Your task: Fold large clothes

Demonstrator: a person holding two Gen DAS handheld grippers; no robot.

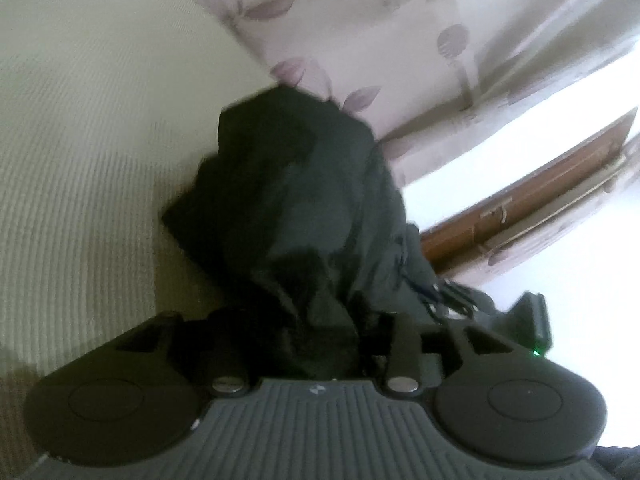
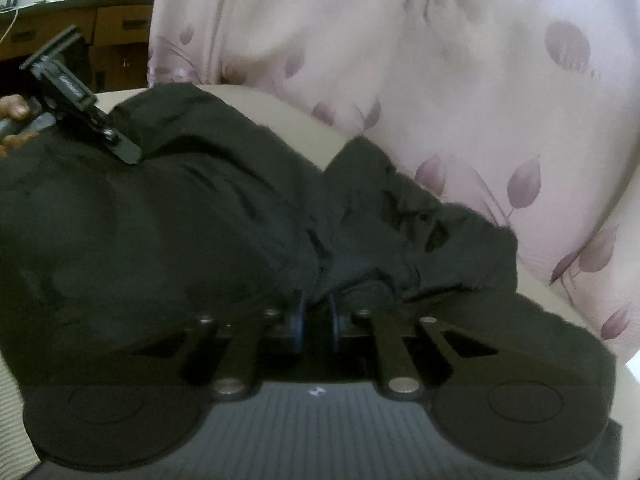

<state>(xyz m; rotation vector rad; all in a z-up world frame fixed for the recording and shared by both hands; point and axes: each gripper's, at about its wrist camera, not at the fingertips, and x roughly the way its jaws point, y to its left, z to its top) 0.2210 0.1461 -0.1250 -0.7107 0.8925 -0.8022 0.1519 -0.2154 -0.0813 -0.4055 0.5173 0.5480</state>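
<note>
A large dark garment [image 1: 296,184] lies bunched on a cream ribbed bed cover [image 1: 80,160]. In the left wrist view a thick wad of its cloth fills the gap between the jaws of my left gripper [image 1: 320,320], which is shut on it. From the right wrist view the garment [image 2: 160,220] spreads wide across the cover [image 2: 312,104]. My right gripper [image 2: 318,308] has its blue pads [image 2: 298,320] nearly together, pinching a fold of the cloth. The left gripper [image 2: 124,150] shows at the far left, tip down on the garment, with a hand [image 2: 12,108] behind it.
A pale fabric with mauve leaf print [image 2: 440,80] hangs close behind the bed [image 1: 360,20]. Wooden drawers [image 2: 60,28] stand at the back left. A brown wooden frame [image 1: 520,200] runs past the garment, and a black part with a green light [image 1: 534,320] sits at the right.
</note>
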